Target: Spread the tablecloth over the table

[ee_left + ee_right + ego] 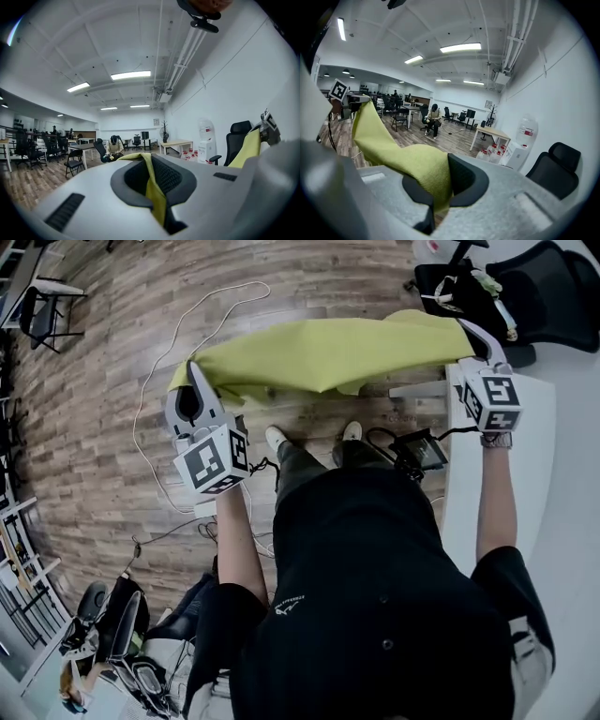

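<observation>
The tablecloth is a yellow-green woven sheet. It hangs in the air between the two grippers, over the wooden floor, just left of the white table and not lying on it. Its top edge runs fairly taut from corner to corner, while the lower part droops in loose folds on the near side.

The left gripper has its jaws closed on the cloth's left corner. In the left gripper view a narrow fold of cloth is pinched between the dark pads. The right gripper is clamped the same way on the right end, where a broader bunch of cloth spills out over its jaws.

The person stands behind the cloth with both forearms reaching forward and spread wide. The left forearm is out over the floor and the right forearm is above the table.

Farther right stands a black office chair, and a white cable loops across the floor on the left.
</observation>
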### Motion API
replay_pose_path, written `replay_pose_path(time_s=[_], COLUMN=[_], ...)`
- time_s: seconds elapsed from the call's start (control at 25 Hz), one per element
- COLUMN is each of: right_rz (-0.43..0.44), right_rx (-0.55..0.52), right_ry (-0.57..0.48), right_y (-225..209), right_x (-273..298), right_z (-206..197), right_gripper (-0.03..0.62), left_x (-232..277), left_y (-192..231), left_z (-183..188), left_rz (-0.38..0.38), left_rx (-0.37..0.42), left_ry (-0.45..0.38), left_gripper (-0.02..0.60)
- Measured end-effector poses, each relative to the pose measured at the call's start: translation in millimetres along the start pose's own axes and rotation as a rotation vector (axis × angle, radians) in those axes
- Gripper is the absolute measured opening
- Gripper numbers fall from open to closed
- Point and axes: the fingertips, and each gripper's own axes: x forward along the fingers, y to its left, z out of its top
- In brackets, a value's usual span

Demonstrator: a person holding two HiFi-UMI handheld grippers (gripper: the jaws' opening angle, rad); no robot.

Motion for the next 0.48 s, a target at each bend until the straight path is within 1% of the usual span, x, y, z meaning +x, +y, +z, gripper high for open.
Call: replay_pose_path(time_s=[0.28, 0.48], right_rz=[-0.045, -0.091], right_rx=[0.006, 0.027], right_ry=[0.007, 0.012], right_y=[-66.6, -98.3], right_x=[-23.1, -40.4], right_z=[-29.9, -48.5], right_gripper=[0.008, 0.008], left_x=[-4.1, -9.1], left_y=[-55.2, -83.5], left_z=[2.2, 2.1], left_rz=[-0.005, -0.026], left_rx=[0.010, 0.020], left_ry=[0.000, -0.004], left_gripper=[0.006, 0.006])
